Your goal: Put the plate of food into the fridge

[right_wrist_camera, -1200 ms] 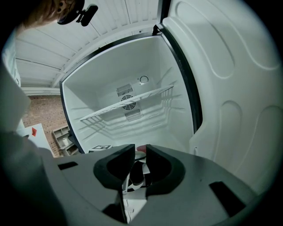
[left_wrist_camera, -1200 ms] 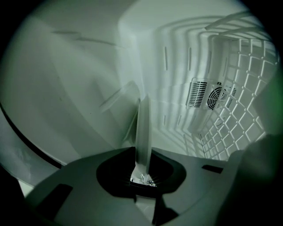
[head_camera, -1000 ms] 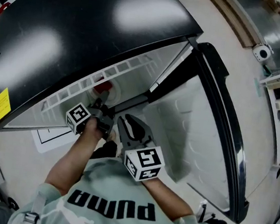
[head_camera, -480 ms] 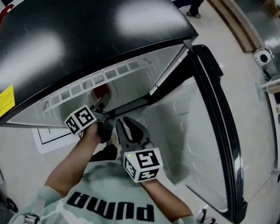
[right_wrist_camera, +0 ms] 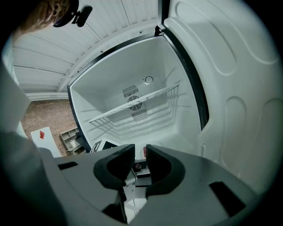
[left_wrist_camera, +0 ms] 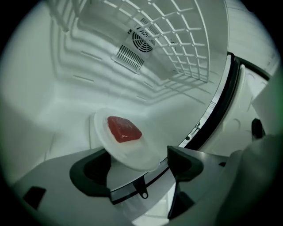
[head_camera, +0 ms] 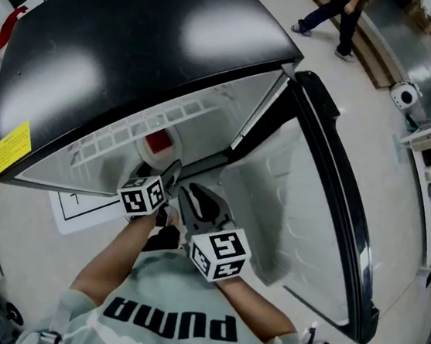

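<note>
jaws of the left gripper [left_wrist_camera: 138,155] opening, round plate [left_wrist_camera: 102,130] between them, seemingly lying flat.

Your head view is bright, lit from overhead: two broad white glare patches sit on the glossy black fridge top [head_camera: 137,49], and the pale floor [head_camera: 381,94] is close to washing out. Straight lines bow hard toward its edges. Both gripper views sit inside a dark round vignette, and the left one is tinged green at its rim. In that view, light passes through the white wire shelf [left_wrist_camera: 177,39] and throws soft grid shadows on the white back wall [left_wrist_camera: 88,75]. The red block of food [left_wrist_camera: 124,129] on the round white plate [left_wrist_camera: 132,152] reads fairly sharp. Whatever lies nearest either lens is dim and soft.
</note>
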Available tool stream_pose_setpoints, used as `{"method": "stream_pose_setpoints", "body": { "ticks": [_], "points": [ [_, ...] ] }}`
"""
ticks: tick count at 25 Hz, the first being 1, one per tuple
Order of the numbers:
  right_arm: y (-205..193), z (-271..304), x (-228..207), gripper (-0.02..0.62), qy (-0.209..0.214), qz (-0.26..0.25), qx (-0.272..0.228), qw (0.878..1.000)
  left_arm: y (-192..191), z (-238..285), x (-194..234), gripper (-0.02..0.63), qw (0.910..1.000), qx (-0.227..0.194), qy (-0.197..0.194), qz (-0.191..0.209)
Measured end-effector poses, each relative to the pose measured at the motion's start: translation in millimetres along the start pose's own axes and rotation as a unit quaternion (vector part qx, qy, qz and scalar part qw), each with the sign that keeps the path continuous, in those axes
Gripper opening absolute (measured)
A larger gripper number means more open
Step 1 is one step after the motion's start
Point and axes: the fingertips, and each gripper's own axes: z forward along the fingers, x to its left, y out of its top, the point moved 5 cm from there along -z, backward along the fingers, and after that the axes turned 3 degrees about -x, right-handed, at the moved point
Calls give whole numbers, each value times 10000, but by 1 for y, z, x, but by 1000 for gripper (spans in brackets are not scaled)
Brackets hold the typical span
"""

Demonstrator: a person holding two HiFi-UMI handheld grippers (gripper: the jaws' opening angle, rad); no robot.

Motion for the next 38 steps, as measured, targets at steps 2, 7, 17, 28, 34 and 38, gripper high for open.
{"method": "stream_pose_setpoints", "body": {
  "ticks": [2,7,17,28,34,38],
  "points": [
    [-1,-2,0,80,6,-25,3,10000,-2,1,-1,382,9994,62,101,329],
    [-2,-6,-2,80,-18,-1,2,10000,-8,4,-4,382,9940,156,315,1036],
    [1,-17,-6,80,-13,94,-95,9999,-22,7,-9,382,9658,668,792,2377],
    [3,-28,-5,80,77,79,-203,9997,-27,-4,-6,382,9670,697,881,2287],
    [4,-39,-3,80,122,11,-283,9995,-32,-12,-6,382,9723,588,820,2108],
    [4,-49,0,80,135,-69,-341,9993,-32,-21,-9,382,9755,444,794,2001]
  ]
}}
